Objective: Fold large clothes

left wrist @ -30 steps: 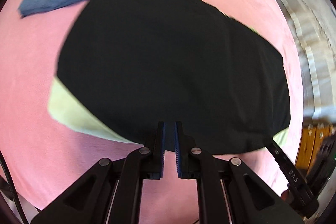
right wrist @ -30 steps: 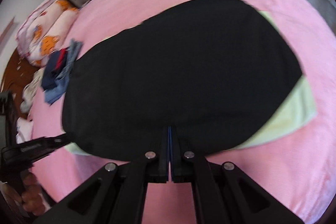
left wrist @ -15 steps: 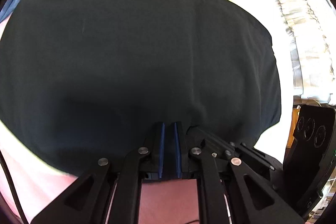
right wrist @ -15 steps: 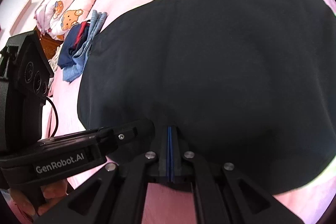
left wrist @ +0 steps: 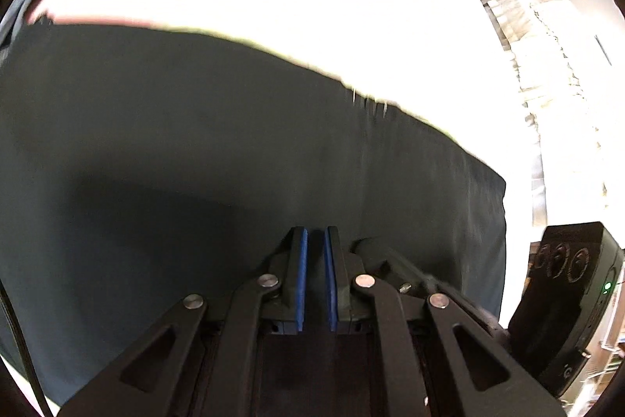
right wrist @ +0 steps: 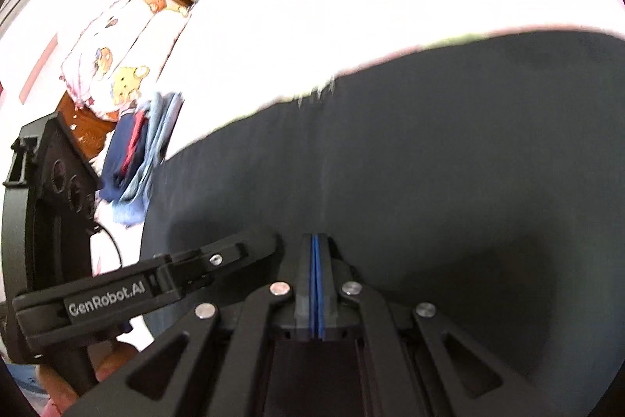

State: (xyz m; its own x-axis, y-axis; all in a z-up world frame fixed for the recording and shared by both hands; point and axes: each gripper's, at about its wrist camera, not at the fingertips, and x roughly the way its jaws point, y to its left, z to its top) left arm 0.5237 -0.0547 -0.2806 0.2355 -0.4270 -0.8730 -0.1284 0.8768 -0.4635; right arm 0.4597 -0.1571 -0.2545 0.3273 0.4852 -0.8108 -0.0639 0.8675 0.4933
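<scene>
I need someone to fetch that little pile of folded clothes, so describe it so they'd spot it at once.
Start at the big pale bed. Near the cartoon-bear pillows, beyond the left edge of the large black garment, lies the pile of folded clothes. It is the only blue stack, navy over light denim blue, with a red streak.

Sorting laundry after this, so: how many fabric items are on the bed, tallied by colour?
Black: 1, the large black garment both grippers pinch
Blue: 1 pile of blue folded clothes, pieces inside uncountable
Cartoon-bear print: 1 pillow bundle
Total: 3
</scene>
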